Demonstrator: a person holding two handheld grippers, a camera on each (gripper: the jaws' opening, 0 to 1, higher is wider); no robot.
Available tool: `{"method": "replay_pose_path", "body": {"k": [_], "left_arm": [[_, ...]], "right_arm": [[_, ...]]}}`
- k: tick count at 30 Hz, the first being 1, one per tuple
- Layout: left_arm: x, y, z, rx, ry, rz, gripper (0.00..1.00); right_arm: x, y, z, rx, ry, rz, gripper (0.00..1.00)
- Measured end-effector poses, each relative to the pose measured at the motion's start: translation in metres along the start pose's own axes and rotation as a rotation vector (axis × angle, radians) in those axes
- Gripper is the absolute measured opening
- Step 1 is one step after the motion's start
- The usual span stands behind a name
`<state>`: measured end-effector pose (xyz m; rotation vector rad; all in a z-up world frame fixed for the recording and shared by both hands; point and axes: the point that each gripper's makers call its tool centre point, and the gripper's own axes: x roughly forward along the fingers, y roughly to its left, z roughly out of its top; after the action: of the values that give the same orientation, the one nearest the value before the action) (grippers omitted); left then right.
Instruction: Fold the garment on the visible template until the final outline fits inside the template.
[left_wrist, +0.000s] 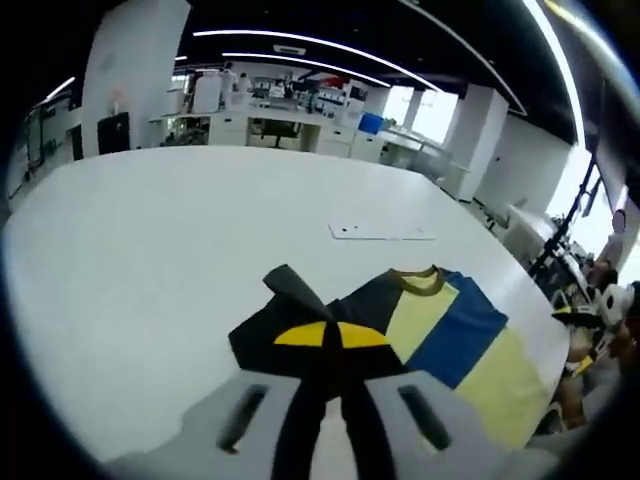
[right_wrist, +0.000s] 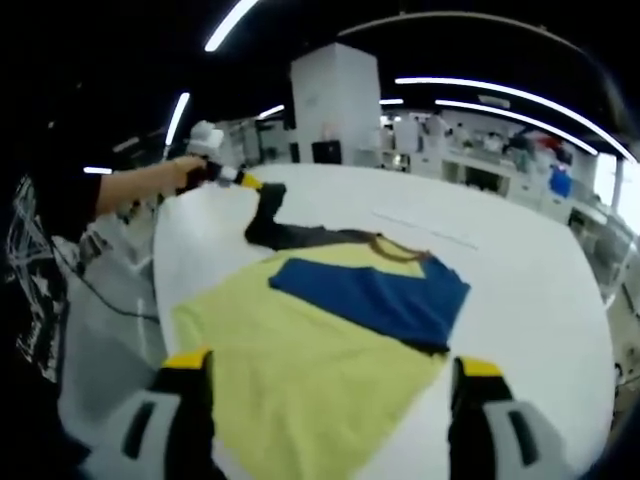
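Setting: we record an open-plan hall with white pillars, strip lights on a dark ceiling and benches at the back. In front of it lies a large white table (left_wrist: 150, 240) with a rounded edge.

Item one: a short-sleeved garment in pale yellow, royal blue and dark grey cloth with an olive collar (right_wrist: 330, 330). We find it flat on the table near its rounded edge. In the right gripper view its yellow body spreads toward the camera, with the blue panel beyond and the collar at the far end. In the left gripper view the same garment (left_wrist: 450, 335) lies to the right of the jaws.

Item two: a flat white rectangular sheet (left_wrist: 380, 232), lying on the table well beyond the collar. We cannot tell whether it is the template.

Item three: the left gripper (left_wrist: 335, 345), grey-bodied with yellow tips. We see its jaws pressed together on the dark grey sleeve, which is lifted and bunched up off the table. In the right gripper view it (right_wrist: 262, 188) is held by a person's hand (right_wrist: 190, 172) at the far sleeve.

Item four: the right gripper (right_wrist: 330, 372), jaws spread wide above the yellow hem, gripping nothing.
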<state>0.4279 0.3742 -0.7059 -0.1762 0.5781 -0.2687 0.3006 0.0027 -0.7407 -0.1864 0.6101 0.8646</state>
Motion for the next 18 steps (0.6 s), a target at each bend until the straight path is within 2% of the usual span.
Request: {"method": "replay_pose_path", "body": {"k": [9,18], "left_arm": [[0.019,-0.042,0.01,0.009,-0.046,-0.063,0.0],[0.037,-0.073,0.018,-0.054,-0.091,-0.128,0.0]], "right_arm": [[0.001,0.002,-0.006,-0.006,0.02,0.004,0.99],[0.002,0.004,-0.013,0.012,0.031,0.011,0.99]]}}
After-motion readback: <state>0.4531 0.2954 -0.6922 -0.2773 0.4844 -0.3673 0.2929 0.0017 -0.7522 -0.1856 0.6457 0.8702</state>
